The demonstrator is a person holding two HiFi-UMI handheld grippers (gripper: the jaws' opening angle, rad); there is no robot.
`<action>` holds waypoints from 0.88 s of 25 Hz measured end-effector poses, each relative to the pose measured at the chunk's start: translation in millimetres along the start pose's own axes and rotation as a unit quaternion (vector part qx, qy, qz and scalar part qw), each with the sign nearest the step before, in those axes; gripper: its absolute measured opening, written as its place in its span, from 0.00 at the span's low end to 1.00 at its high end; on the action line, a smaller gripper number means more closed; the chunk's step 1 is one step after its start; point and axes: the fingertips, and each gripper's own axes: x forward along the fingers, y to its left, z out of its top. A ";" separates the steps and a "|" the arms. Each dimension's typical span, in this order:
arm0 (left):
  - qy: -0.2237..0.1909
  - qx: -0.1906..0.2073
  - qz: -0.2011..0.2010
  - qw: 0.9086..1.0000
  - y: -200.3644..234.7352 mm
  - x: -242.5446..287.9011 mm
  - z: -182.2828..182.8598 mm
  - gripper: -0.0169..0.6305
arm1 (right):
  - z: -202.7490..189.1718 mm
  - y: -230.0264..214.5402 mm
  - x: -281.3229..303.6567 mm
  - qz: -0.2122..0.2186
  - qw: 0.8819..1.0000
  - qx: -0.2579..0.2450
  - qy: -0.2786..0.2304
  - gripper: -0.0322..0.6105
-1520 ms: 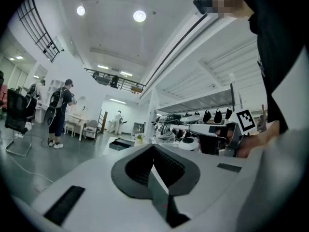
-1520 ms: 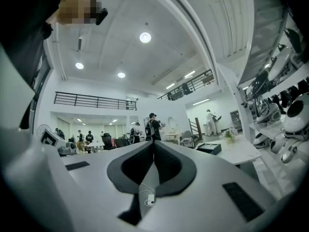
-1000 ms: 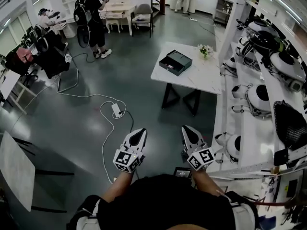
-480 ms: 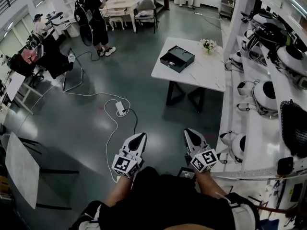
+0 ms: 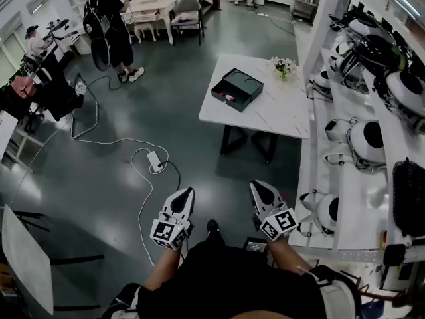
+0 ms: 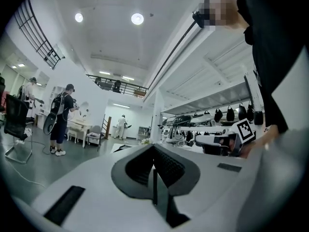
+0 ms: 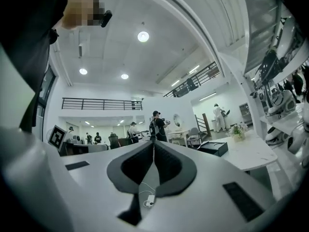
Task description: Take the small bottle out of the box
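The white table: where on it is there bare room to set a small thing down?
The white table is bare along its near edge and right of the open black box. The flowers take the far corner; the shelves beside are crowded.

A glossy dark grey floor (image 5: pixel 80 178) runs through a tall white hall, and a white power strip (image 5: pixel 154 159) with a looping cable lies on it. A white marble-topped table (image 5: pixel 285 115) on dark legs stands beside long white shelving (image 5: pixel 355 198) at the right. A pale desk (image 5: pixel 151 5) and a grey chair (image 5: pixel 187 8) sit by the far wall. Round ceiling lights (image 6: pixel 137 18) shine above a railed balcony (image 7: pixel 99 103).
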 end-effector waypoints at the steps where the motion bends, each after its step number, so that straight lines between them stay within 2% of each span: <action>1: -0.006 -0.003 0.001 1.000 13.0 13.7 4.5 0.05 | 4.6 -8.3 13.3 -0.004 1.000 -0.005 0.003 0.11; 4: -0.025 -0.013 0.003 1.000 49.0 50.3 22.2 0.05 | 20.5 -32.9 48.2 -0.029 0.999 -0.014 0.007 0.11; 7: -0.041 -0.001 -0.014 0.999 75.1 82.4 36.8 0.05 | 36.0 -49.4 82.6 -0.033 0.999 -0.035 0.000 0.11; 9: -0.042 0.000 -0.023 0.999 93.1 102.5 36.8 0.05 | 41.7 -55.7 104.7 -0.035 0.999 -0.040 -0.004 0.11; 13: -0.042 -0.022 -0.030 0.998 123.1 139.5 32.7 0.05 | 40.9 -65.3 138.4 -0.034 0.998 -0.047 0.000 0.11; 17: -0.041 -0.012 -0.049 0.998 140.0 179.8 31.8 0.05 | 35.8 -98.4 167.6 -0.044 0.998 -0.043 0.004 0.11; 22: -0.031 -0.012 -0.025 0.999 181.6 236.1 24.6 0.05 | 30.8 -152.3 221.7 -0.032 0.999 -0.035 0.000 0.11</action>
